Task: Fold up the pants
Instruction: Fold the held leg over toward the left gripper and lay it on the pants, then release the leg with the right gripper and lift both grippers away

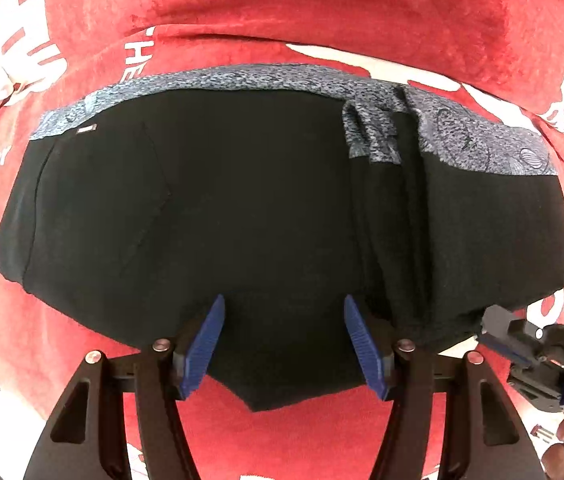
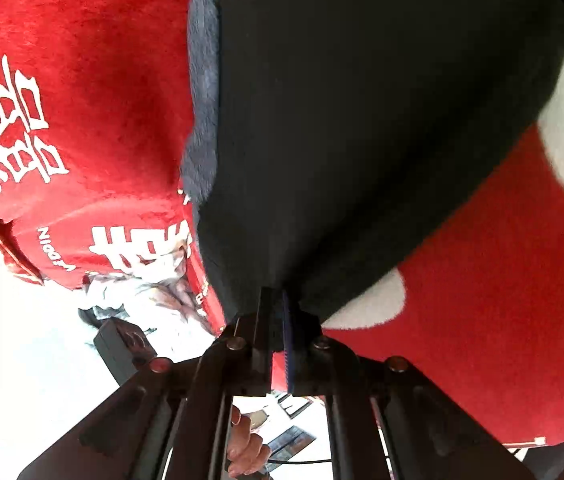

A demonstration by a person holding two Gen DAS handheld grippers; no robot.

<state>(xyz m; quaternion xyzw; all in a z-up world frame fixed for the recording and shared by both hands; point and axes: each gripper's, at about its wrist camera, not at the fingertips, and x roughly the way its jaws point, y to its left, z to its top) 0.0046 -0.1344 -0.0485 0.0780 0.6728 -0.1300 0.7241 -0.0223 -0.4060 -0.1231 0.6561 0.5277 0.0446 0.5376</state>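
Red blanket (image 1: 322,8) underneath, pants (image 1: 242,200) spread across it. Left gripper (image 1: 284,344) half open over near hem, gripping nothing; right gripper (image 2: 278,308) pinched shut on pants' corner. Probably mid-fold: next, carry corner across toward waistband (image 1: 222,78).

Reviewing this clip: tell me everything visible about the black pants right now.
The black pants are matte dark fabric with a blue-grey speckled waistband bearing a small tag. They lie spread on a red cloth with white lettering, bunched into lengthwise folds towards one side. The left gripper hovers over the near edge, its blue pads apart either side of the cloth without pinching it. The right gripper is shut on an edge of the fabric, which gathers towards its fingertips.
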